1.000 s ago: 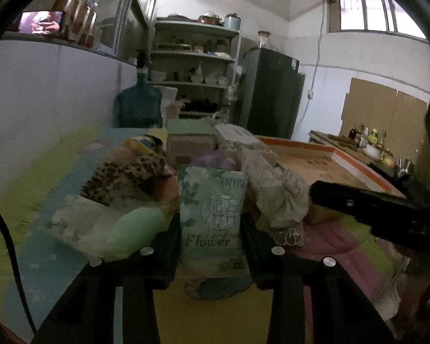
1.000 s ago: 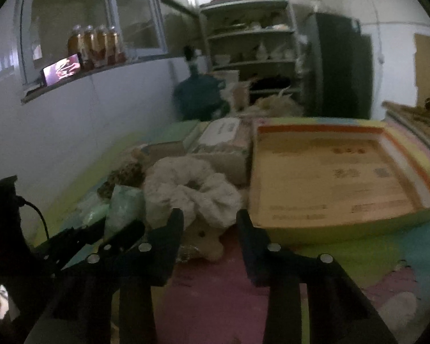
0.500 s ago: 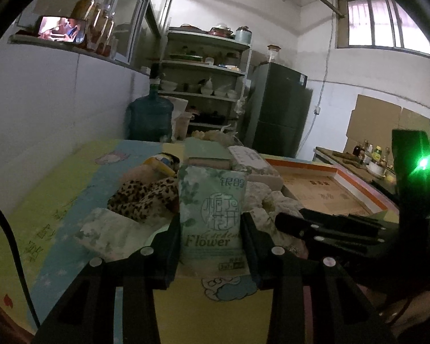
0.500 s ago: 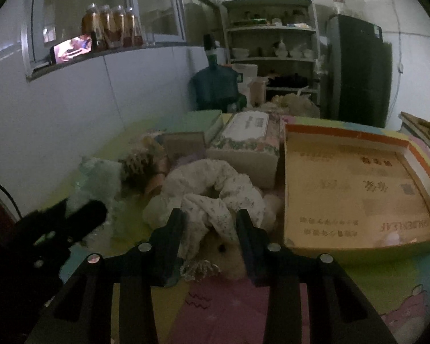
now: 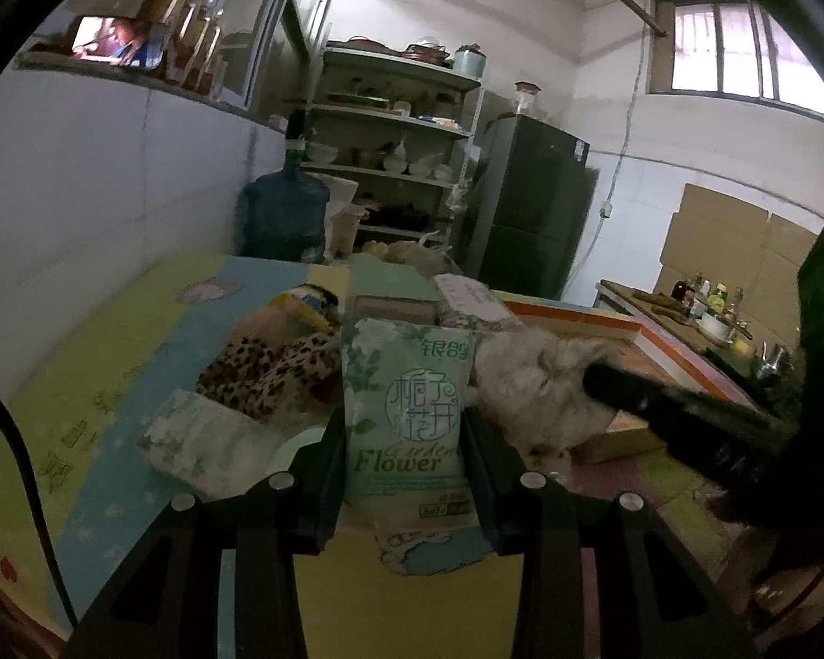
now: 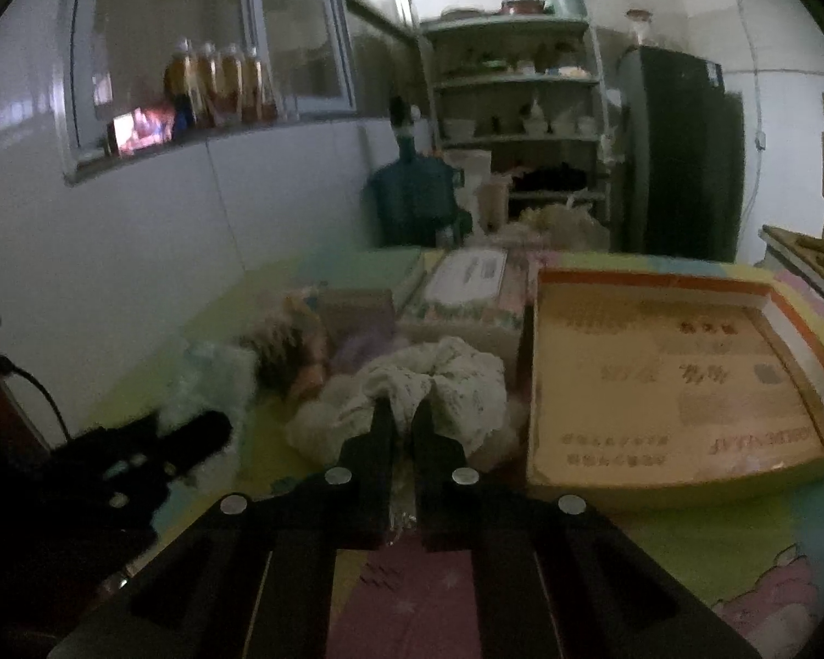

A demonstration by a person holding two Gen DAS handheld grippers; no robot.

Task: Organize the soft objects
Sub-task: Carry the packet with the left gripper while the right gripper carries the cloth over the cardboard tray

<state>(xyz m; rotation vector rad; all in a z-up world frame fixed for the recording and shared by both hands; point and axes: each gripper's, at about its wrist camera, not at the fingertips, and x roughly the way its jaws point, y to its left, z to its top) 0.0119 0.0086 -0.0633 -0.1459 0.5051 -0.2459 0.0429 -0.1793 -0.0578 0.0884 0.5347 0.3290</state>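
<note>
Green-printed tissue pack stands upright, pinched between the fingers of the left gripper, just in front of the leopard-print cloth and left of the cardboard tray. From the right wrist, the right gripper has just closed, its jaws nipping the white floral cloth, which lies just left of the cardboard tray.

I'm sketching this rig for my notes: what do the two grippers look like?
Both the left gripper and right gripper are matte black, with two flat angular fingers on slotted frames studded with silver screw heads. A black cable curves beside the left one.
</note>
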